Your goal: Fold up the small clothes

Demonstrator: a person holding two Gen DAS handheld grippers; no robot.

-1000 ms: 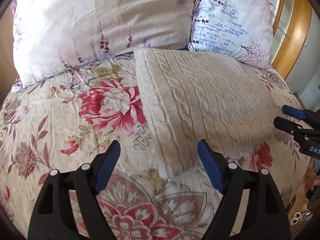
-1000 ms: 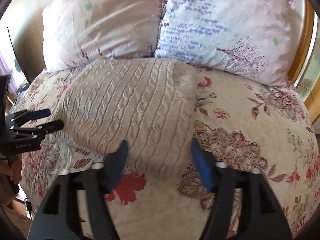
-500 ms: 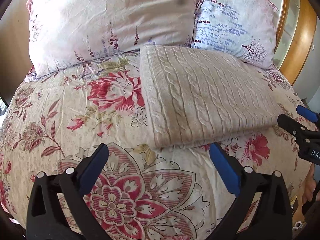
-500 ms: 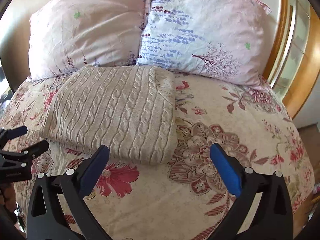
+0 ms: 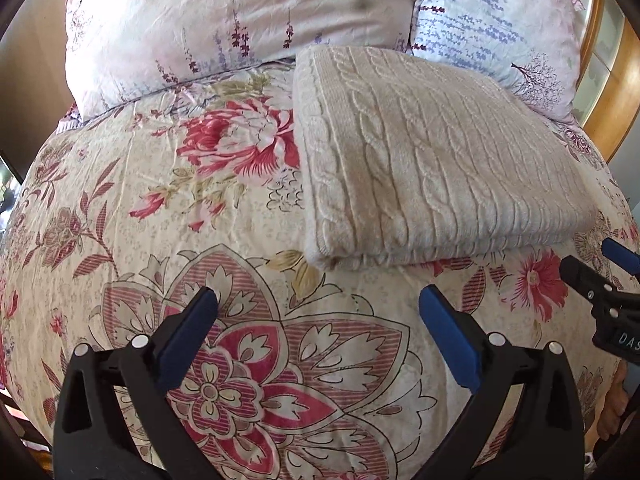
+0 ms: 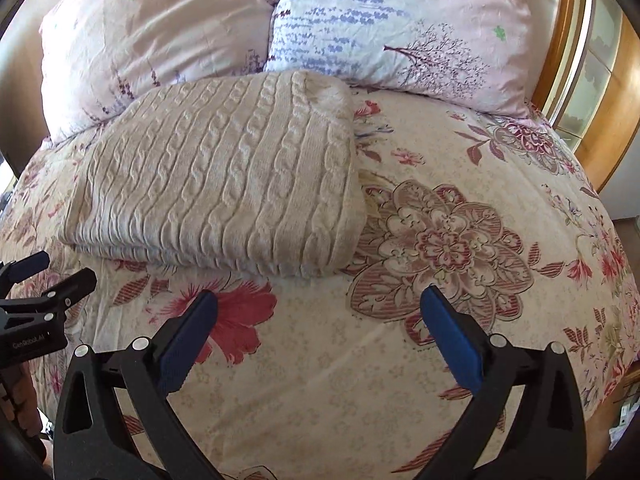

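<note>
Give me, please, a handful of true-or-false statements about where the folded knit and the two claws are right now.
1. The cream cable-knit lies folded on the floral bedspread. True.
2. The left claw grips the knit. False: it is open, short of it.
3. The right claw is open and empty. True.
4. The knit lies on top of the pillows. False: it lies in front of them.
</note>
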